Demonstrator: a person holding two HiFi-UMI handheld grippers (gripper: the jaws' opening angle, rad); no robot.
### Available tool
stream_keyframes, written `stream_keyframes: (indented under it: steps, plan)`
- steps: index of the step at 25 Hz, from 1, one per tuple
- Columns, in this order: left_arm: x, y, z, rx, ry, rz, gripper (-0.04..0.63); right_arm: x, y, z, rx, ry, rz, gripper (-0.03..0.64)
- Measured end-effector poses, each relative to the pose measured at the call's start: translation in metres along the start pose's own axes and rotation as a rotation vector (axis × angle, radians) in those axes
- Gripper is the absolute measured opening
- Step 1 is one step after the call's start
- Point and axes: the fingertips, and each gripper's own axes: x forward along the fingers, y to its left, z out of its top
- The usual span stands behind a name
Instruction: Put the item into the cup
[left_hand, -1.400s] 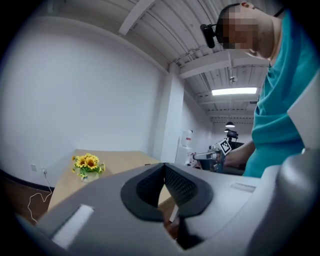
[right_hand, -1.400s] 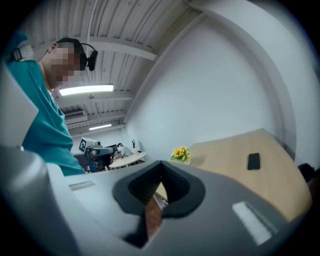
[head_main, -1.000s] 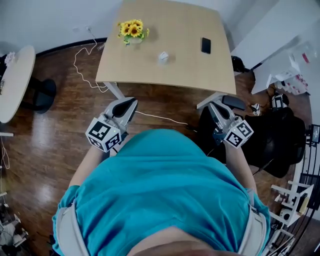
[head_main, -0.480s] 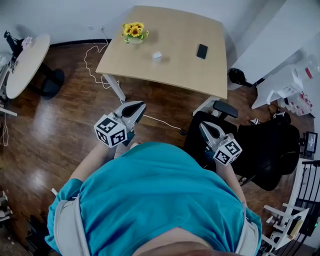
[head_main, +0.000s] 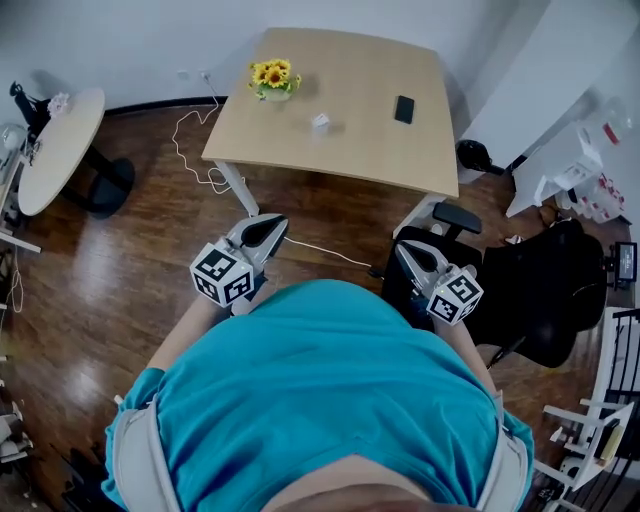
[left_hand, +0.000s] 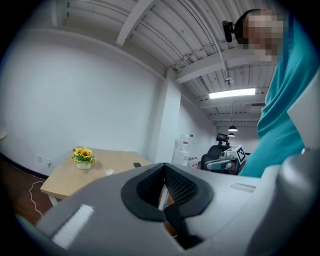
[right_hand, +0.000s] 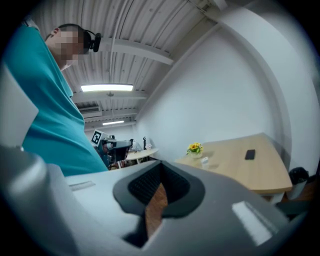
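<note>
A person in a teal shirt (head_main: 320, 390) is standing on the wood floor (head_main: 120, 260), well apart from the table (head_main: 360, 150), and is holding both grippers low in front of the body. The left gripper (head_main: 268, 226) is pointing toward the table's near left corner; its jaws are lying pressed together with nothing between them. The right gripper (head_main: 408, 253) is hovering over a black chair (head_main: 540, 290) and is also showing its jaws pressed together and empty, with only a thin sliver of floor visible below the pads. On the table, a small white thing (head_main: 320, 122) is sitting near the middle, too small to tell whether it is the cup or the item. Sunflowers (head_main: 273, 76) are standing near the far left edge, left of the white thing, and a phone (head_main: 403, 109) is lying to the right. A white cable (head_main: 200, 160) is trailing over the floor beside the table, and a round table (head_main: 60, 150) is standing at the far left.
</note>
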Motion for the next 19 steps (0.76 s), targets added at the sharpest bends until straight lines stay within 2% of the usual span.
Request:
stream_keyframes:
  steps: [19]
  plan:
    - [-0.017, 0.019, -0.003, -0.012, -0.003, -0.003, 0.005, 0.018, 0.010, 0.008, -0.021, 0.014, -0.011, 0.000]
